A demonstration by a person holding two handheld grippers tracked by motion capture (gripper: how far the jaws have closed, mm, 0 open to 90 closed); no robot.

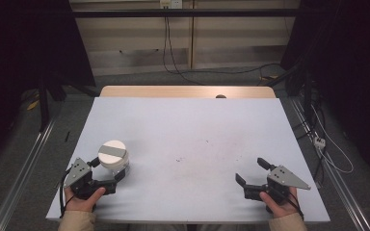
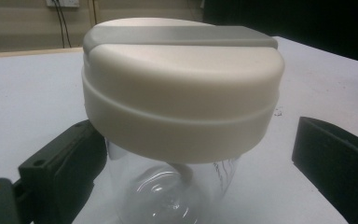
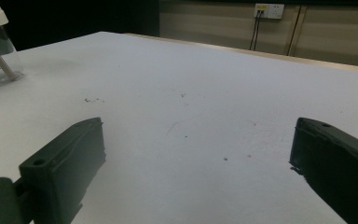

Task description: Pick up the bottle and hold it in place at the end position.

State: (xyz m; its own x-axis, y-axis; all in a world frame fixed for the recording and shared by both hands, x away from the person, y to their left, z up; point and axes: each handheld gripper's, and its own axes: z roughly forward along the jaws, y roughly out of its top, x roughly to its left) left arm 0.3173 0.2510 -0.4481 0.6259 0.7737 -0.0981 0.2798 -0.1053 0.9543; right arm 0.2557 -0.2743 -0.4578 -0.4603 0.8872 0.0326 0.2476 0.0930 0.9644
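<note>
White table (image 1: 188, 125) with dark specks mid-surface; wall socket (image 3: 268, 10) behind, black cables (image 1: 212, 72) trailing over floor

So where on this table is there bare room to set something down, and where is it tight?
Most of the table is bare: the whole middle and far half, and the stretch between the jar and the right gripper. The right gripper's jaws stand open over bare surface. The only tight spot is near left, where the left gripper has its open jaws on either side of the jar.
</note>
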